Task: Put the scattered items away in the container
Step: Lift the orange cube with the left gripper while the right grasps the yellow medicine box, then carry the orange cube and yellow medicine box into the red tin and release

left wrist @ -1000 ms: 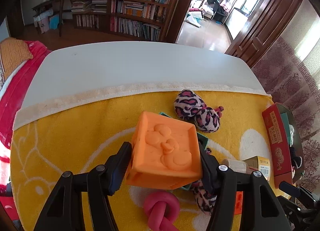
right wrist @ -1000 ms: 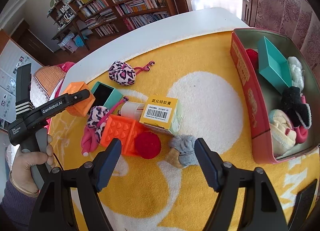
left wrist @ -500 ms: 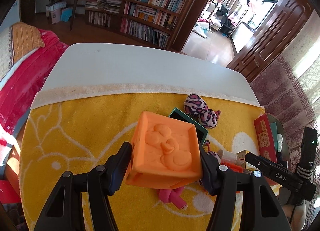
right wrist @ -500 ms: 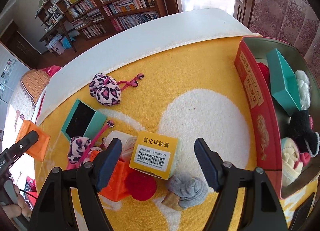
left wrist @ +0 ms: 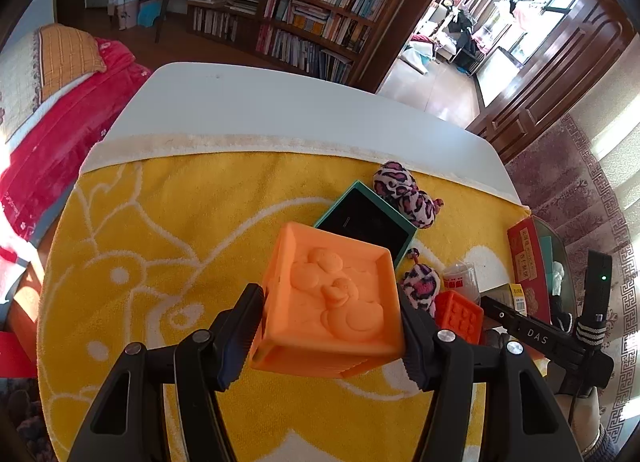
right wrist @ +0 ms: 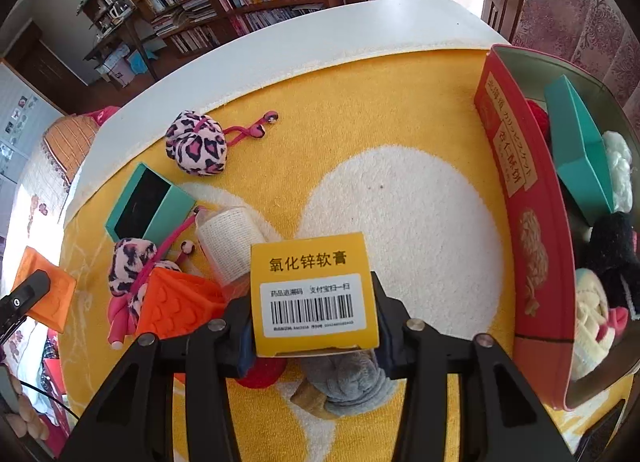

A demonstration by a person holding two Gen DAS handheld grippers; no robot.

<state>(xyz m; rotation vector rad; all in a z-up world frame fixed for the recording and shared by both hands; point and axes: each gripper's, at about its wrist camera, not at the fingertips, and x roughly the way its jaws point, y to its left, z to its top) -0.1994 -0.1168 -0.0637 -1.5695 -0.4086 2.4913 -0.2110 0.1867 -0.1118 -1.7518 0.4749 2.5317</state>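
My left gripper (left wrist: pixel 332 332) is shut on an orange duck block (left wrist: pixel 334 298) and holds it above the yellow towel (left wrist: pixel 180 230). My right gripper (right wrist: pixel 314 328) is shut on a yellow ointment box (right wrist: pixel 314 294) with a barcode. The red tin container (right wrist: pixel 516 198) stands at the right and holds a teal box (right wrist: pixel 580 150), socks and soft items. Scattered on the towel are a leopard pouch (right wrist: pixel 196 144), an open teal box (right wrist: pixel 148 206), a bandage roll (right wrist: pixel 230 240), an orange brick block (right wrist: pixel 176 304), a grey sock (right wrist: pixel 344 386) and a red ball (right wrist: pixel 262 374).
A second leopard pouch with pink cord (right wrist: pixel 132 266) lies by the orange brick block. The white table (left wrist: pixel 248 102) ends behind the towel. A bed with a red blanket (left wrist: pixel 52 110) is at the left, and bookshelves (left wrist: pixel 304 10) stand behind.
My right gripper moved forward and closed on the yellow ointment box. My left gripper rose and pulled back with the orange duck block.
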